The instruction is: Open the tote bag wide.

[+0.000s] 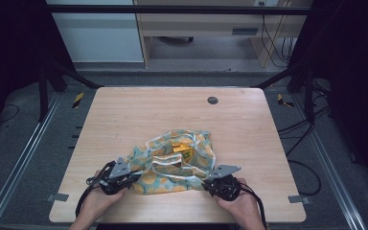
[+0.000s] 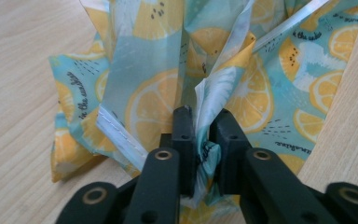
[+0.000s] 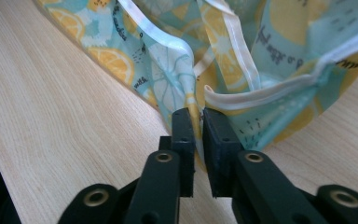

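Observation:
A crumpled cloth bag [image 1: 175,165] printed with lemon slices on light blue, trimmed in white, lies on the near half of the wooden table [image 1: 139,112]. Something yellow [image 1: 181,148] shows inside its open top. My left gripper [image 1: 127,178] holds the bag's near left corner; in the left gripper view its jaws are shut on a bunched fold of the bag [image 2: 214,93]. My right gripper [image 1: 210,181] is at the near right corner, and its jaws pinch the bag's edge [image 3: 182,65] beside the white trim [image 3: 261,91].
A dark round grommet [image 1: 212,100] sits in the table near its far edge. The table's front edge lies just behind both hands. Black frame bars and cables surround the table on the floor.

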A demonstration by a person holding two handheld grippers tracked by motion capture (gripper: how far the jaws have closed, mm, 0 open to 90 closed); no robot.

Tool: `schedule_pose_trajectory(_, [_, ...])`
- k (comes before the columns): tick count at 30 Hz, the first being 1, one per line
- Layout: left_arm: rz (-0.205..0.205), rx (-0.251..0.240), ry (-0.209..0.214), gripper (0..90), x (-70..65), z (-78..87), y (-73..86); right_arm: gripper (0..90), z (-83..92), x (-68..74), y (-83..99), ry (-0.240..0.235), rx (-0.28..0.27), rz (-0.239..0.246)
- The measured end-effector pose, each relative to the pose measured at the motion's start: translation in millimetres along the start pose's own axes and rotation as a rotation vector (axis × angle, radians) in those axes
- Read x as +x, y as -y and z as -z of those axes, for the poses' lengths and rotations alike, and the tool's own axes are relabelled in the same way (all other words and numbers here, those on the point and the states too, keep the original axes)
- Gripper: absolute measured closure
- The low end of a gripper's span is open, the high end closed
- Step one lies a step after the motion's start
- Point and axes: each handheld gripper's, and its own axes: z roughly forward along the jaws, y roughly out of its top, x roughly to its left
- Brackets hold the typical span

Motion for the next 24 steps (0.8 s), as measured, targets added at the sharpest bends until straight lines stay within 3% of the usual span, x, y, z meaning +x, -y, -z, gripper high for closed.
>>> schedule_pose_trajectory(3, [0.0, -0.042, -0.009, 67.3, -2.5, 10.3, -0.2, 72.5, 7.1, 0.5, -1.8, 0.009, -0.039, -0.008])
schedule_pose_trajectory(5, [-0.004, -0.055, -0.011, 66.0, -3.5, 13.7, 0.2, 68.9, 9.2, 1.0, -2.6, 0.013, -0.051, -0.007])
schedule_pose_trajectory(9, [0.013, -0.096, -0.02, 54.4, -4.9, 31.9, 0.5, 54.4, 22.0, 1.8, -11.9, 0.043, -0.107, 0.0])
schedule_pose_trajectory(14, [0.029, -0.128, -0.027, 52.0, -0.8, 46.7, -2.3, 47.4, 33.7, 2.5, -24.8, 0.057, -0.148, 0.018])
schedule_pose_trajectory(19, [0.017, -0.153, -0.025, 50.5, -1.7, 57.0, -9.4, 41.9, 39.2, -4.6, -44.7, 0.102, -0.157, 0.058])
schedule_pose_trajectory(24, [0.009, -0.144, -0.035, 43.7, 2.5, 52.0, -24.6, 38.5, 29.4, -17.7, -67.5, 0.133, -0.138, 0.067])
